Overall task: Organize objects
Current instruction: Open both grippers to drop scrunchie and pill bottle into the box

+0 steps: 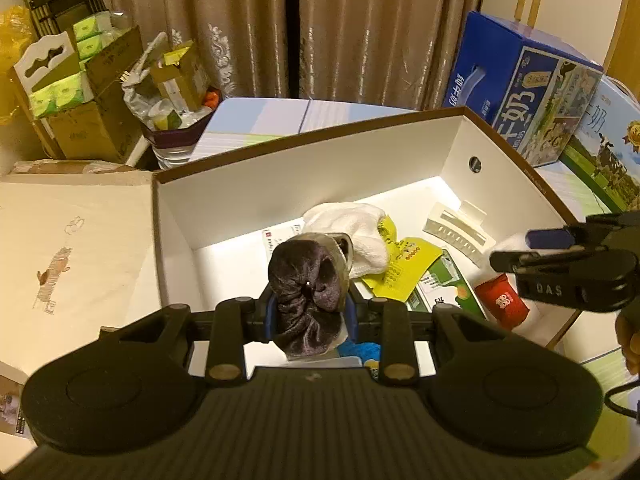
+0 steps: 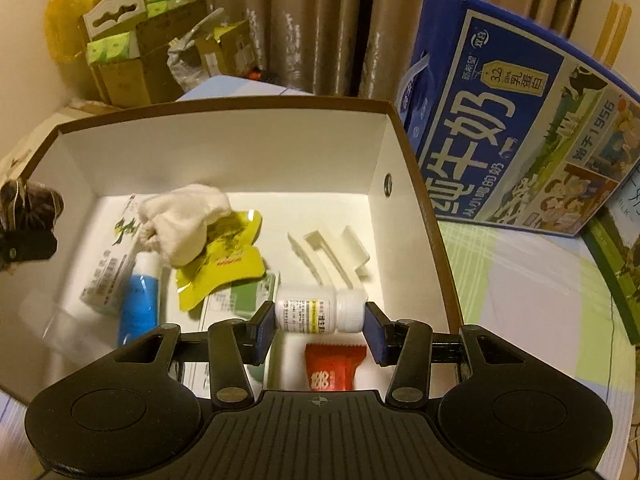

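The left claw pinches a dark velvety scrunchie between its blue pads, holding it above the near left part of an open white box with a brown rim. The right claw is spread around a small white pill bottle lying on its side, cap to the right; its pads sit just beside the bottle's ends, and whether they touch I cannot tell. The bottle's label carries fine print and a yellow stripe, too small to read.

Inside the box, near the right claw, lies a red sachet printed with a white double-happiness character. Farther in are a yellow pouch, a white sock, a white hair clip, a blue tube and a toothpaste carton with blurred writing.

The right claw's body reads "DAS" in the left view. To the right of the box, on a green-and-white checked cloth, stands a blue milk carton marked "纯牛奶", "3.2" and "始于1956". Cardboard boxes of green tissue packs stand at the far left, before brown curtains.
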Action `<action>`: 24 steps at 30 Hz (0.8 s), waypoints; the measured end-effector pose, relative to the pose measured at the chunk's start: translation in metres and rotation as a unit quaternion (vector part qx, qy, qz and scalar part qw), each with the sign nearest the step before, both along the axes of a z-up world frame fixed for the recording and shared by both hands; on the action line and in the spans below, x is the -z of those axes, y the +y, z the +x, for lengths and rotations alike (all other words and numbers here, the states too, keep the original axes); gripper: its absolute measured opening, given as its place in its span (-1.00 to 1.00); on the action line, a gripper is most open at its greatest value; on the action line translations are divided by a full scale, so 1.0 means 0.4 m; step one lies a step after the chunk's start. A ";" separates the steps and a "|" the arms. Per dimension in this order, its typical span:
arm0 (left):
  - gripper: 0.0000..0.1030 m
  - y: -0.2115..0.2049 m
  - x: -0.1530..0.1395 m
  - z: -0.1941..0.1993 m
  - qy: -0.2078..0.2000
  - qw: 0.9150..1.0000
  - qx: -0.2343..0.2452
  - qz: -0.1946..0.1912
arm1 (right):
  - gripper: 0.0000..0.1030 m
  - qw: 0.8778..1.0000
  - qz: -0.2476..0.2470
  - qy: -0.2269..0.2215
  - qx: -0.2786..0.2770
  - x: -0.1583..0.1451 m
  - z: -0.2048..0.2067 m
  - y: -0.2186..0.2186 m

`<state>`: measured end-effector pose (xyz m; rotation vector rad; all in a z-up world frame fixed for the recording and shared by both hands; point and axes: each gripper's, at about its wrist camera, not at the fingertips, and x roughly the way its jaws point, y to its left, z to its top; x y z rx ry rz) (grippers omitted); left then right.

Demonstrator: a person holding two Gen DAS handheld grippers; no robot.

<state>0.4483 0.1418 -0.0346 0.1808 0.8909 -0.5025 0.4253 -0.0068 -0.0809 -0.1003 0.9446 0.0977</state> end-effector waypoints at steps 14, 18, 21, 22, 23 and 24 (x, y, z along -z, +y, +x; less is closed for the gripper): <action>-0.41 -0.042 0.017 0.021 0.014 1.000 0.024 -0.008 | -0.15 0.999 0.044 -0.011 0.023 -0.030 -0.010 -0.023; -0.14 -0.058 0.018 0.022 0.017 0.999 0.033 -0.016 | -0.15 0.998 0.055 -0.011 0.028 -0.040 -0.025 -0.026; 0.31 -0.067 0.014 0.020 0.013 0.999 0.041 -0.019 | -0.14 0.998 0.062 -0.014 0.029 -0.052 -0.039 -0.028; 0.38 -0.069 0.013 0.020 0.011 0.999 0.042 -0.019 | -0.14 0.997 0.065 -0.016 0.029 -0.057 -0.045 -0.029; 0.41 -0.071 0.011 0.019 0.009 0.999 0.044 -0.020 | -0.14 0.997 0.069 -0.017 0.029 -0.060 -0.051 -0.030; 0.50 -0.070 0.010 0.018 0.009 0.999 0.045 -0.021 | -0.13 0.997 0.072 -0.016 0.030 -0.064 -0.058 -0.030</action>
